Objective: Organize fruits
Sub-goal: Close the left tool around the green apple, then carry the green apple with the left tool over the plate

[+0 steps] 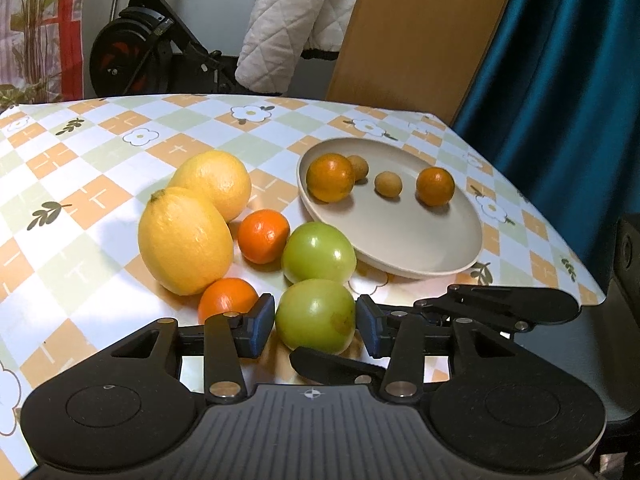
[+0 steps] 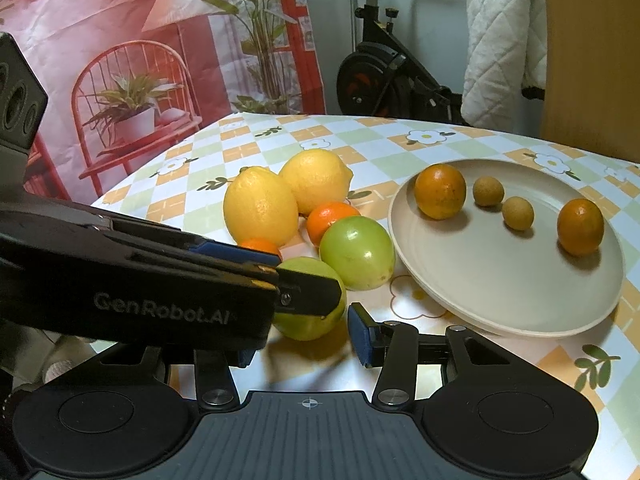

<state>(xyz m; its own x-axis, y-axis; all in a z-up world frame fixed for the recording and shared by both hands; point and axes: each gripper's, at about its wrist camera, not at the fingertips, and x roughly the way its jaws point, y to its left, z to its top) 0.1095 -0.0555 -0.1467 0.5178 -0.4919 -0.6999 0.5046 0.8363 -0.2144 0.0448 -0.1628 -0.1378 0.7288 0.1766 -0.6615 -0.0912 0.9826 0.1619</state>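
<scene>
A green round fruit [image 1: 316, 316] rests on the tablecloth between the blue pads of my left gripper [image 1: 315, 326]; thin gaps show at both sides, so it is open. From the right wrist view that gripper's near finger [image 2: 308, 292] crosses in front of the same fruit [image 2: 308, 320]. My right gripper [image 2: 302, 344] is open just short of it, its left pad hidden. A second green fruit [image 1: 318, 254], two tangerines [image 1: 264, 236] [image 1: 228, 298] and two lemons [image 1: 186, 240] [image 1: 214, 184] lie on the cloth. The beige plate [image 1: 400, 236] holds two oranges [image 1: 330, 178] [image 1: 435, 186] and two small brown fruits [image 1: 388, 184].
The checked tablecloth [image 1: 100, 152] covers the table, whose right edge [image 1: 592, 292] drops off close to the plate. Beyond the far edge stand an exercise bike [image 1: 136, 52], a wooden board [image 1: 420, 28] and a blue curtain [image 1: 560, 80].
</scene>
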